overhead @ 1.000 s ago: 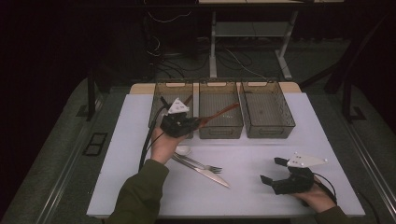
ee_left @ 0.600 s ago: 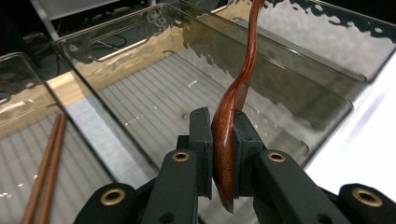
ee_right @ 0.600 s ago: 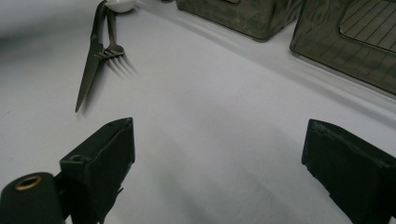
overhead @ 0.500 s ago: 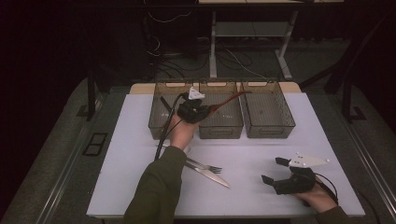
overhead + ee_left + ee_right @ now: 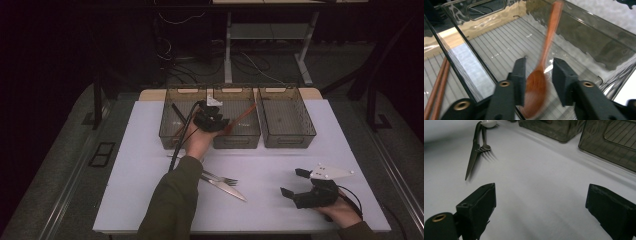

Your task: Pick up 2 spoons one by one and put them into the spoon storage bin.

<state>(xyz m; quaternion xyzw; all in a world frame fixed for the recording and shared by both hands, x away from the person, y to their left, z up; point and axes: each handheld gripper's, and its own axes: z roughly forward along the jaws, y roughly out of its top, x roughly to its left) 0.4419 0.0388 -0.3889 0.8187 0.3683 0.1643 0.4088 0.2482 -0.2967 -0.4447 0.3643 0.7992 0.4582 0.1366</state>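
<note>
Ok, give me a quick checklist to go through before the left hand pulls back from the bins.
1. Left gripper let go of the wooden spoon: ok, its jaws have just been opening and there is a gap on the right side of the bowl.
2. Spoon over the middle bin: ok, its ribbed floor lies beneath.
3. Spoon settled: not ok, it is blurred, and its handle leans toward the far wall.
4. Chopsticks in the neighbouring bin: ok.
5. Knife and fork on the table: ok, not yet sorted.
6. Right gripper free: ok, open, nothing between its jaws.
</note>
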